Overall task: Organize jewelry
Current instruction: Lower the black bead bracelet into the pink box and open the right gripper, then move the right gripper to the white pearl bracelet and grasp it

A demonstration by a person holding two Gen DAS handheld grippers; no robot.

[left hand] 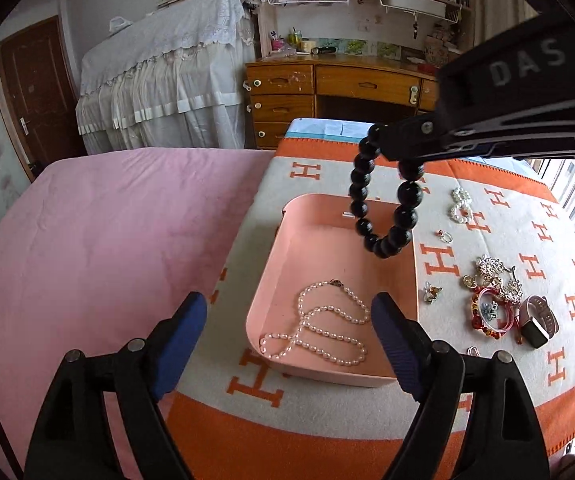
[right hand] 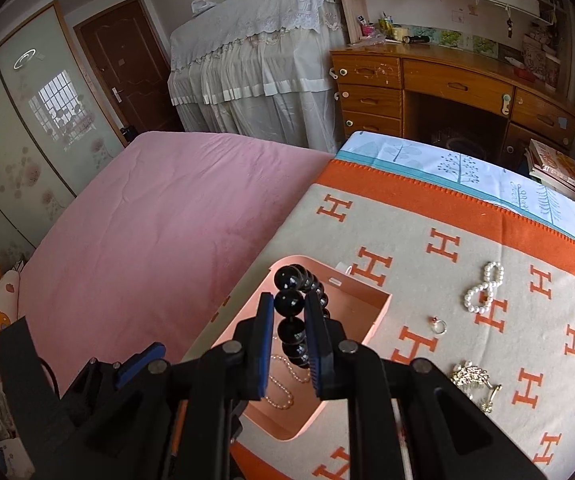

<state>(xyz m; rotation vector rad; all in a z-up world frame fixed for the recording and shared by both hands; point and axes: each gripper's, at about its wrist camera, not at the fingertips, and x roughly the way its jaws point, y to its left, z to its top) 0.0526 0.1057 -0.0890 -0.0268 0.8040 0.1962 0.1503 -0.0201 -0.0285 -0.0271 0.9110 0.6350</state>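
A pink tray (left hand: pixel 271 280) sits on the orange H-patterned blanket (left hand: pixel 447 264); a pearl necklace (left hand: pixel 319 328) lies in it. My right gripper (right hand: pixel 289 308) is shut on a black bead bracelet (right hand: pixel 289 304), which hangs above the tray; it also shows in the left wrist view (left hand: pixel 383 208), dangling from the right gripper (left hand: pixel 387 140). My left gripper (left hand: pixel 287 340) is open and empty, just before the tray's near edge. The tray (right hand: pixel 371 304) sits below the right gripper.
Right of the tray lie a small pearl bracelet (left hand: pixel 461 204), a ring (left hand: pixel 445 236), brooches (left hand: pixel 491 272), a red bracelet (left hand: pixel 491 312) and a watch (left hand: pixel 537 320). Pink bedding (left hand: pixel 107 240) spreads to the left. A wooden desk (left hand: pixel 327 88) stands behind.
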